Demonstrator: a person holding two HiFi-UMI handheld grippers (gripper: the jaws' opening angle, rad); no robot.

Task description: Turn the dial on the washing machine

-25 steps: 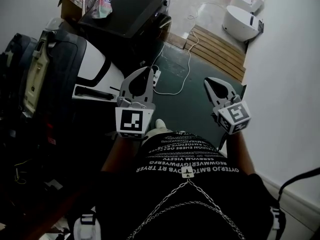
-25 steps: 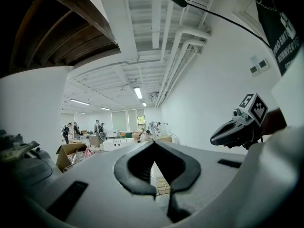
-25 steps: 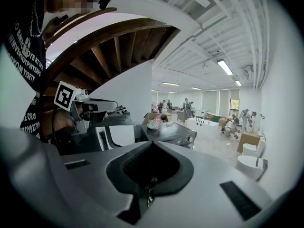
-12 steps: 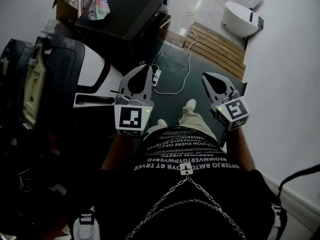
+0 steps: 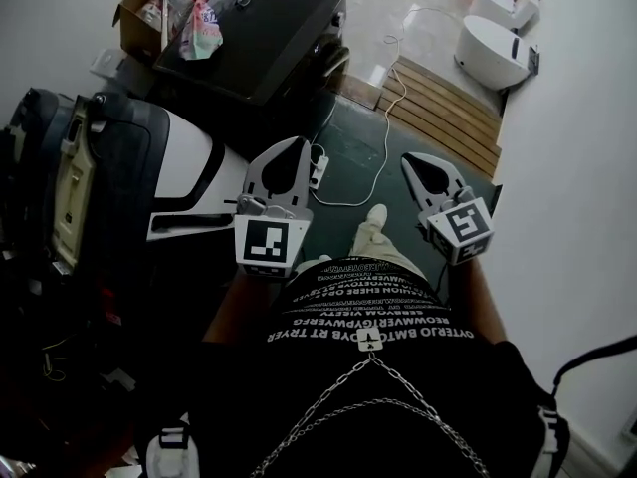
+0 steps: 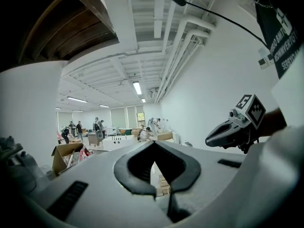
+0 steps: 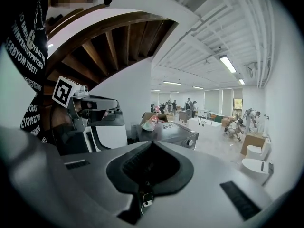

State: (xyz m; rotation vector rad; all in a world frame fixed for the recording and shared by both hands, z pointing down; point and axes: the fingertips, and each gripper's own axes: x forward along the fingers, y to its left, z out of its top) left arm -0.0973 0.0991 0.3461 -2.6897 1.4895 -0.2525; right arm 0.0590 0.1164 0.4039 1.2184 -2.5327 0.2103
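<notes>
Open cardboard box [image 5: 139, 8] in the far left corner of the floor, bright packets spilling inside. White cable [image 5: 383, 108] snakes across the dark green floor [image 5: 358, 142] to a power strip [image 5: 319, 165]. Wooden slats [image 5: 448, 108] lie beyond, and a rounded white unit [image 5: 493, 53] stands just past them against the wall. Down the hall, people [image 7: 232, 127] work under strip lights [image 7: 228, 64].

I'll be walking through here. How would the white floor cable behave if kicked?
The cable lies in loose curves, so it is probably limp and would slide or snag rather than resist. It seems to end at the power strip, which looks light and might drag along.
</notes>
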